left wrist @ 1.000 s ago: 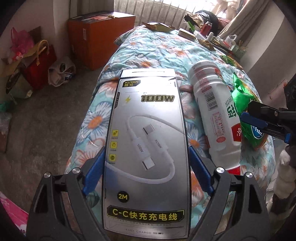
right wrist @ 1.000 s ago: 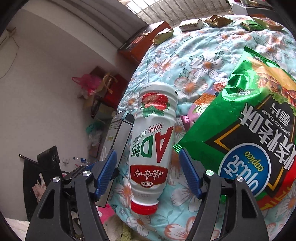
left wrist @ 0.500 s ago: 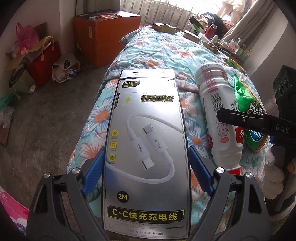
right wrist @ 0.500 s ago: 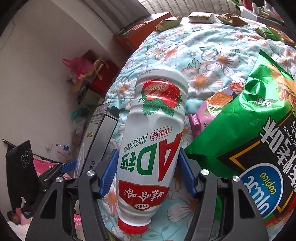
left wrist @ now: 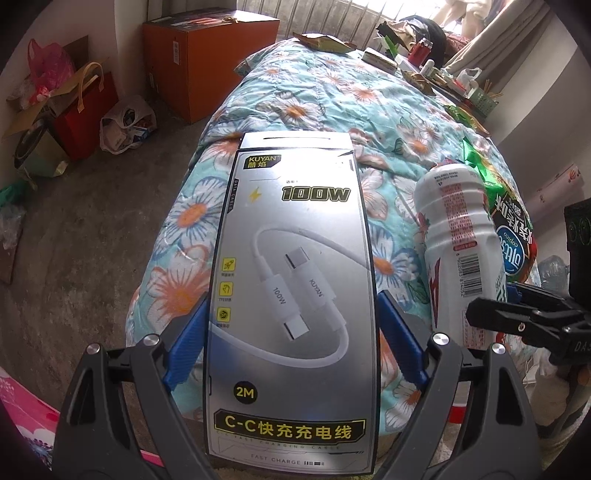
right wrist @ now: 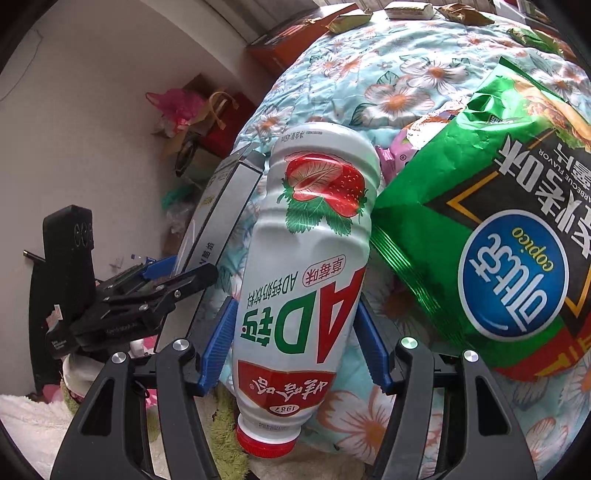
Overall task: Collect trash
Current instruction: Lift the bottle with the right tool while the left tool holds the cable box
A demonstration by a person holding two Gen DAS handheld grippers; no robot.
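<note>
1. Both grippers are clamped on trash at the near end of the bed; the left gripper [left wrist: 291,336] has its blue pads pressed against the long edges of a silver cable box [left wrist: 291,295], which juts forward over the quilt's edge and the floor.
2. Right gripper [right wrist: 295,347] grips a white strawberry-drink bottle [right wrist: 306,266] across its lower body; red cap toward the camera, base pointing away, the bottle tilted slightly.
3. Seen from the left wrist, that bottle [left wrist: 458,254] sits just right of the box, with the right gripper's [left wrist: 517,317] black finger crossing it.
4. A green crisp bag [right wrist: 491,206] lies on the floral quilt [right wrist: 369,74] touching the bottle's right side; a pink wrapper [right wrist: 399,155] pokes out between them.
5. More wrappers [right wrist: 351,20] lie at the bed's far end; an orange carton [left wrist: 207,62], a red gift bag [left wrist: 88,107] and a white plastic bag [left wrist: 125,122] stand on the floor left of the bed.
</note>
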